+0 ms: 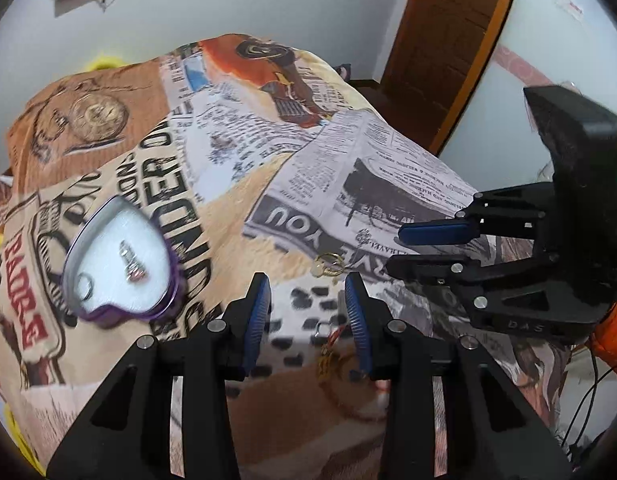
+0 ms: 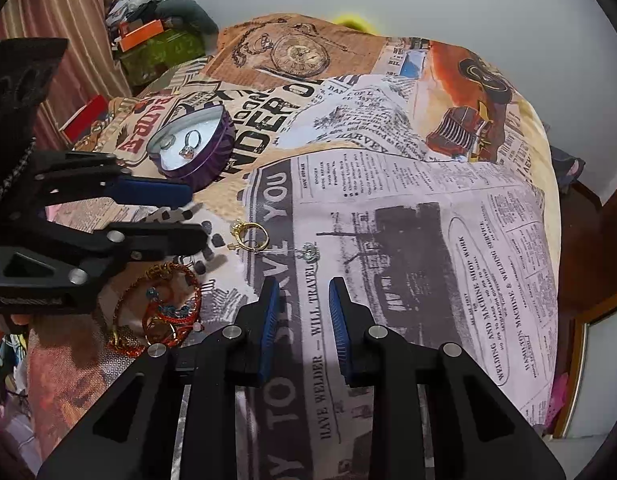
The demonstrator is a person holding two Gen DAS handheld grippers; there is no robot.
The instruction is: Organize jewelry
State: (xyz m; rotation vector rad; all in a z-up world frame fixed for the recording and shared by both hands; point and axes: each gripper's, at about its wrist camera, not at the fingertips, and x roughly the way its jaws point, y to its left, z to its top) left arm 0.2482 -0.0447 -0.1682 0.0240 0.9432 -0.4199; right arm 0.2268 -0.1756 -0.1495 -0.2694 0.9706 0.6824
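Both hand-held grippers, left and right, released, holding nothing. Gold ring lies on bed blanket, at 11 o'clock off right tips. Tiny, light, stiff, slippery; sinks into soft cloth, so pinch across band. Purple tin farther at 10 o'clock.

My left gripper low over blanket, jaws apart, holding nothing. My right gripper likewise parted, empty, above same blanket, alongside left.

Black fingers, blue ribbed pads.
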